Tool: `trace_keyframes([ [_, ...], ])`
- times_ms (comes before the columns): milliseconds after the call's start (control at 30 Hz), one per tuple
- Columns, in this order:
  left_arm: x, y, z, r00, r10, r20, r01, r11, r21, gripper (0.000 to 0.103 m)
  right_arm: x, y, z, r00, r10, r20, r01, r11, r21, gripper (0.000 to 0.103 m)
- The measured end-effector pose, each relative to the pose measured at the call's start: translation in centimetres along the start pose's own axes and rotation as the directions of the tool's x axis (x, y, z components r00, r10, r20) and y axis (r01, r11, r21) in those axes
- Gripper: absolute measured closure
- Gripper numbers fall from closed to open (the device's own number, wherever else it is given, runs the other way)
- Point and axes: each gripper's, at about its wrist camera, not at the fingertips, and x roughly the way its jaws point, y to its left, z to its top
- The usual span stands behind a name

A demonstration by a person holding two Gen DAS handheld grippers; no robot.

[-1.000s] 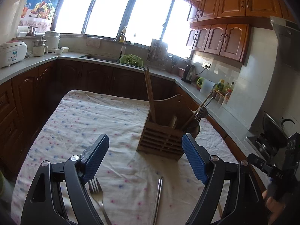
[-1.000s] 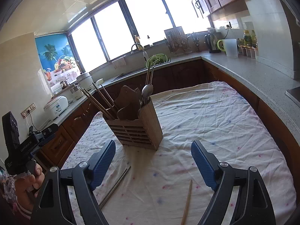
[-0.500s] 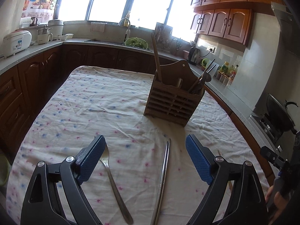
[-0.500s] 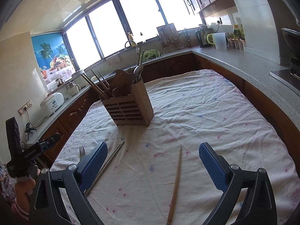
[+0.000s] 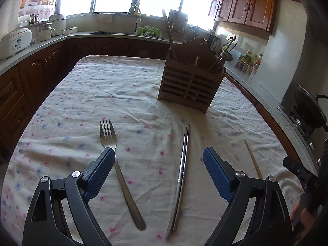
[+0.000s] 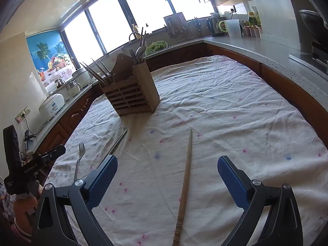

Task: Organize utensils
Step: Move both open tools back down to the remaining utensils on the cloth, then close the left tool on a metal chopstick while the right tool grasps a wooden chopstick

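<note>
left wrist view: left gripper (image 5: 158,158) is wide open w/ nothing in it, above the fork (image 5: 116,164) and metal chopsticks (image 5: 180,182) lying on the cloth (image 5: 82,94). wooden holder (image 5: 189,87) stands further back. right gripper (image 6: 167,167) is wide open too, empty, w/ a wooden chopstick (image 6: 185,182) lying flat between its fingers.

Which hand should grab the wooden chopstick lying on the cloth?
The right gripper, probably: the wooden chopstick lies between its open jaws. From the left gripper it lies off to the side.
</note>
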Motion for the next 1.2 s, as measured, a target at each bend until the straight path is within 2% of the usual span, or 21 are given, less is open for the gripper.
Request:
trace_keyframes([
  [267, 1.6, -1.2, -0.3, 0.998, 0.008, -0.059, -0.004, 0.998, 0.060, 0.014, -0.1, -0.2, 0.0, 1.000, -0.006, 0.009, 0.006, 1.000, -0.010, 0.005],
  [367, 2.5, -1.5, -0.2, 0.996, 0.000, -0.090, 0.007, 0.997, 0.078, 0.023, 0.1, -0.1, 0.1, 1.000, -0.006, 0.003, 0.006, 1.000, -0.023, 0.016],
  [433, 3.1, -1.5, -0.1, 0.994, 0.001, -0.107, 0.009, 0.996, 0.090, 0.030, 0.4, -0.1, 0.1, 1.000, -0.007, -0.011, 0.007, 1.000, -0.025, 0.028],
  [533, 3.7, -1.7, 0.2, 0.992, 0.001, -0.125, 0.012, 0.994, 0.109, 0.036, 0.9, -0.1, 0.2, 0.999, -0.009, -0.031, 0.008, 1.000, -0.027, 0.037],
  [700, 5.2, -2.2, 1.0, 0.987, 0.004, -0.159, 0.019, 0.989, 0.144, 0.045, 1.7, -0.1, 0.4, 0.998, -0.017, -0.055, 0.014, 0.999, -0.040, 0.043],
  [900, 7.7, -3.1, 2.1, 0.978, 0.012, -0.207, 0.031, 0.979, 0.200, 0.048, 2.5, -0.3, 1.0, 0.997, -0.026, -0.069, 0.023, 0.999, -0.038, 0.044],
  [1033, 9.8, -3.8, 2.4, 0.968, 0.022, -0.249, 0.040, 0.969, 0.243, 0.058, 3.4, -0.4, 1.2, 0.996, -0.027, -0.089, 0.024, 0.999, -0.034, 0.044],
  [1200, 11.8, -4.2, 2.4, 0.956, 0.028, -0.292, 0.054, 0.962, 0.268, 0.062, 4.5, -0.8, 1.3, 0.993, -0.031, -0.113, 0.028, 0.999, -0.025, 0.044],
])
